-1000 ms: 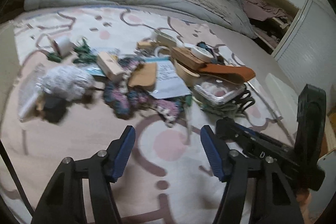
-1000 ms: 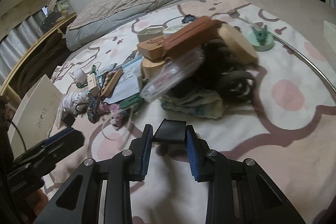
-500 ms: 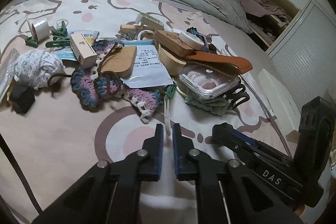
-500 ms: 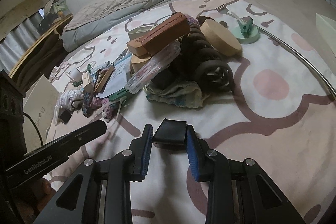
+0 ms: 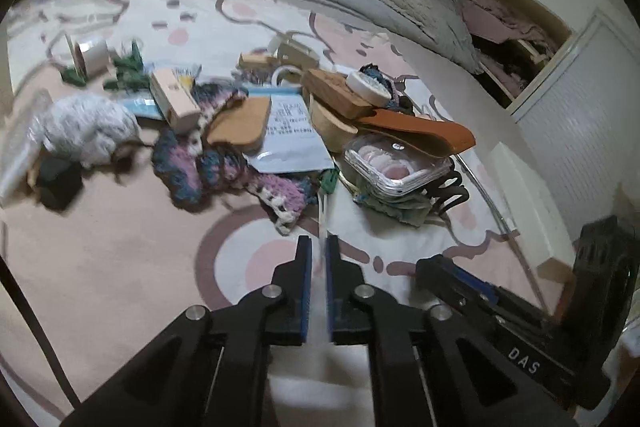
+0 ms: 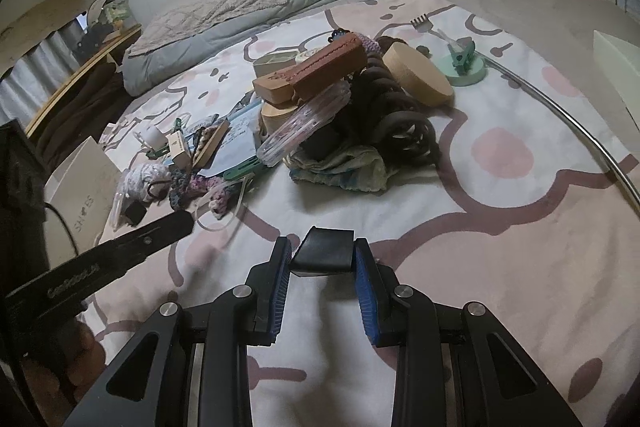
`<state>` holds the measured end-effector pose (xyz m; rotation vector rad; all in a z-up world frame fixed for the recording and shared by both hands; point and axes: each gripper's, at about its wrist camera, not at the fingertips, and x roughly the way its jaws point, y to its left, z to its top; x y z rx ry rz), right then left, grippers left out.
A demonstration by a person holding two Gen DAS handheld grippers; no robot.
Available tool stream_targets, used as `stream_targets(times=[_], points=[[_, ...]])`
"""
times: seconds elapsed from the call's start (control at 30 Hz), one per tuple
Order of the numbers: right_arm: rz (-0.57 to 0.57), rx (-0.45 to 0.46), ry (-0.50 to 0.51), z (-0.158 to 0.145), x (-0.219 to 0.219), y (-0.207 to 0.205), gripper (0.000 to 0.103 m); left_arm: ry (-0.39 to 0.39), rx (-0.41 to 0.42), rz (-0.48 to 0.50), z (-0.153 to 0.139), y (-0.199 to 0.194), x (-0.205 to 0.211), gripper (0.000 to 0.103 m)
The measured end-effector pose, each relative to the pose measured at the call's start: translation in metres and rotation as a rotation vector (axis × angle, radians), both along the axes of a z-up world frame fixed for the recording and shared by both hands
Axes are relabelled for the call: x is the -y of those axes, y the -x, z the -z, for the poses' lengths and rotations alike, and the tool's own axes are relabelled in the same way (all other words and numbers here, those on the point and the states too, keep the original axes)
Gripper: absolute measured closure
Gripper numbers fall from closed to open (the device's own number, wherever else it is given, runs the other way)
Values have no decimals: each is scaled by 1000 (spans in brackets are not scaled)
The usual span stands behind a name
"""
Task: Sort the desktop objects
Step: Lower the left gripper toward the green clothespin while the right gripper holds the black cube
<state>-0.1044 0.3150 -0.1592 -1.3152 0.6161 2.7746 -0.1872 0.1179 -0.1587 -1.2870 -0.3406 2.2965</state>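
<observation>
Left tool (image 5: 316,251): closed to a thin slit, having just been closing; thin pale strip (image 5: 322,223) running from the pile's near edge into that slit, whether pinched or only lying behind it hard to tell
Right tool (image 6: 322,259): clamped on a small black block (image 6: 324,253), held clear above the patterned blanket (image 6: 500,219)
Task objects: nearly all in one jumbled pile mid-blanket, just ahead of both tools
Pile, left view: white tape roll (image 5: 90,53), green clips (image 5: 128,71), small beige box (image 5: 176,99), crochet piece (image 5: 192,163) in purple and blue, printed sheet (image 5: 288,135), tan leather case (image 5: 424,135), clear plastic case (image 5: 396,167) holding round pink pads
Pile, right view: round wooden box (image 6: 418,79) leaning on a dark coiled thing (image 6: 394,115), crumpled cloth (image 6: 344,167) beneath, mint clip on a round base (image 6: 464,63) set apart beyond
Progress: early by the look of it; no sorted groups or filled containers visible, only the black block lifted out
Left to do: practically the whole pile, judging by how it lies
Hidden: lower layers of the stack buried under the leather case and plastic case; destination for sorted things not in either view
Cut off: white boxes at the frame edges only partly shown
Hard to make out: left view blurred at the left side, pale fluffy bundle (image 5: 88,131) and dark lump beside it unidentifiable
</observation>
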Motion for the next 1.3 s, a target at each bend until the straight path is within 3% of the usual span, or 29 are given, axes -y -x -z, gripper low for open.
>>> stream_targets(times=[0.27, 0.4, 0.47, 0.77, 1.0, 1.3], points=[[7, 14, 11, 5, -8, 1, 71, 15, 35, 2, 13, 3, -9, 91], [4, 21, 14, 8, -8, 2, 71, 26, 22, 8, 13, 3, -13, 92], [3, 22, 13, 8, -8, 1, 71, 33, 6, 12, 10, 1, -14, 99], [1, 17, 13, 2, -4, -3, 71, 57, -58, 11, -9, -9, -8, 99], [-12, 5, -4, -10, 4, -12, 71, 98, -82, 24, -19, -38, 8, 99], [-44, 3, -22, -18, 22, -23, 71, 143, -43, 1, -15, -89, 52, 99]])
